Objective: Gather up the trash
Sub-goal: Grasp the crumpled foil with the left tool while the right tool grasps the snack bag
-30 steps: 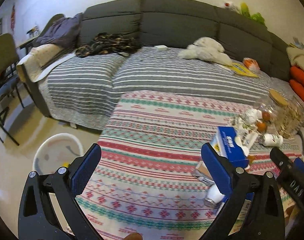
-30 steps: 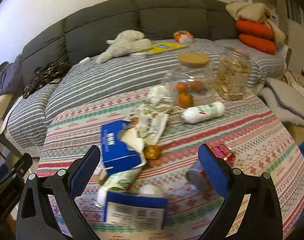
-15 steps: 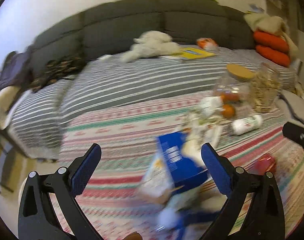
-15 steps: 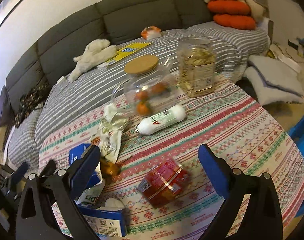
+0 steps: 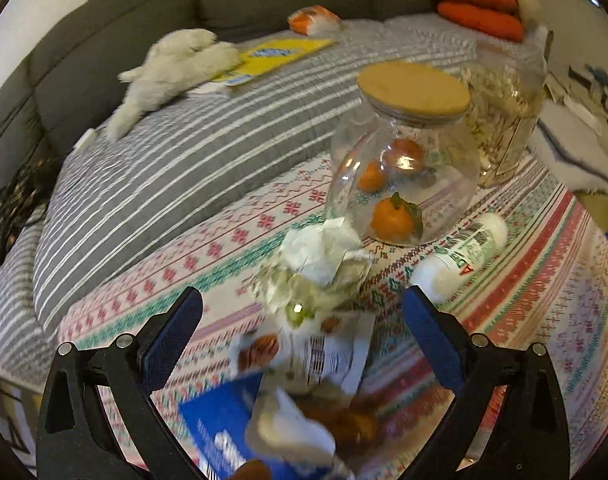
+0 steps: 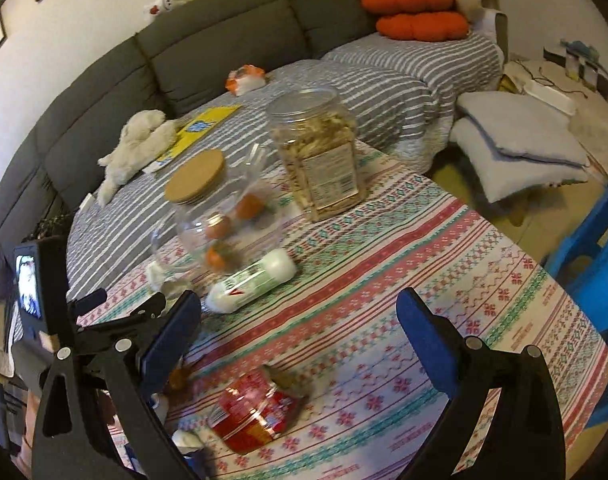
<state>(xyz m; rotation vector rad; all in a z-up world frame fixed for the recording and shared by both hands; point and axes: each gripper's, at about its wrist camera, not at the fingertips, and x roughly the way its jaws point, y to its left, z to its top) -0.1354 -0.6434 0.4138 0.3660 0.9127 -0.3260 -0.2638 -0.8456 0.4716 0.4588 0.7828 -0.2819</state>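
Note:
My left gripper [image 5: 301,320] is open and empty above a heap of trash on the patterned tablecloth [image 5: 544,288]: a crumpled white tissue [image 5: 324,250], a printed snack wrapper [image 5: 316,352] and a torn blue box [image 5: 227,428]. A white bottle [image 5: 460,256] lies on its side to the right of them. My right gripper [image 6: 297,320] is open and empty over a crushed red wrapper [image 6: 255,412]. The white bottle [image 6: 251,280] lies beyond its left finger. The left gripper's body shows at the left of the right wrist view.
A round glass jar [image 5: 404,168] with a cork lid holds oranges. A square jar [image 6: 320,156] of snacks stands behind it. A grey striped sofa [image 6: 344,80] with a plush toy [image 5: 171,68] lies beyond. A blue chair [image 6: 592,240] is at the right.
Both grippers have swung to the right. The left one has closed in on the trash heap and the glass jar. The right one now looks down on the red wrapper.

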